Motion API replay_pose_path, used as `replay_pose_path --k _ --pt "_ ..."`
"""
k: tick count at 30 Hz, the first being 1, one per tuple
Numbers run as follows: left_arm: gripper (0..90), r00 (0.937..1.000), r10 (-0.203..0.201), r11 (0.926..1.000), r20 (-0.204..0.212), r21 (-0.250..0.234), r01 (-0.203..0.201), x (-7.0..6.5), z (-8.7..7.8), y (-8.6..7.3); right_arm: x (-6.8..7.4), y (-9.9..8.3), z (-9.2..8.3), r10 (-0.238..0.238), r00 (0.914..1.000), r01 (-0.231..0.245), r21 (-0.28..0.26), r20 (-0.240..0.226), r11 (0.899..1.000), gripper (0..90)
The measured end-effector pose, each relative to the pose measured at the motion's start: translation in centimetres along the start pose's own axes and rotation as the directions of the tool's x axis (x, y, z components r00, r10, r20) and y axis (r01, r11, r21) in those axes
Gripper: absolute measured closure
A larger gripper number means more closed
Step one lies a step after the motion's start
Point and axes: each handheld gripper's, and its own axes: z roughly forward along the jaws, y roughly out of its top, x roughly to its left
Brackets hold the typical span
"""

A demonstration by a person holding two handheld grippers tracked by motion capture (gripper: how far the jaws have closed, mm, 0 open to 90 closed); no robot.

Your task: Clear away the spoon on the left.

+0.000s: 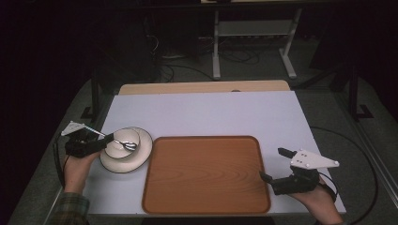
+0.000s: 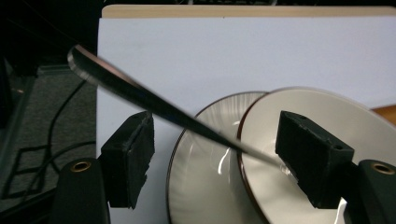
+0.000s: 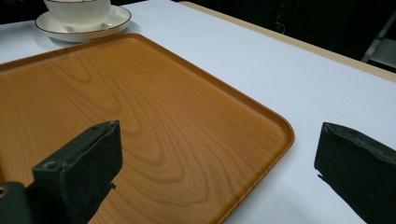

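Observation:
A white bowl [image 1: 123, 139] [image 2: 327, 112] sits on a white dark-rimmed plate [image 1: 138, 157] [image 2: 201, 177] at the table's left. A metal spoon [image 1: 127, 145] [image 2: 140, 95] rests in the bowl, its handle slanting up and out to the left. My left gripper [image 1: 109, 139] [image 2: 215, 123] is open at the bowl's left rim; the spoon handle passes between its jaws without either pad pressing on it. My right gripper [image 1: 273, 164] [image 3: 219, 133] is open and empty beside the right edge of a wooden tray [image 1: 206, 173] [image 3: 140, 93]. The right gripper view shows the bowl [image 3: 79, 11] and plate [image 3: 112, 21] far off.
The tray lies empty at the middle front of a white mat [image 1: 206, 112] covering the table. A wooden table edge [image 1: 202, 87] shows at the back. Beyond it are dark floor, cables and a desk frame [image 1: 216, 47].

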Motion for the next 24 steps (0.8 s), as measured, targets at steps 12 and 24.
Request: replay_pose_path --k 12,24 --pt "37.3 0.9999 0.002 0.9999 0.016 0.01 -0.002 -0.25 0.01 -0.38 -0.04 -0.04 -0.24 -0.002 1.0 0.002 -0.003 0.004 1.0 0.4" --pt "55.4 0.9993 0.033 0.9995 0.018 0.002 -0.033 -0.5 -0.27 -0.34 -0.07 -0.05 -0.26 -0.004 1.0 0.004 -0.004 0.007 1.0 0.5"
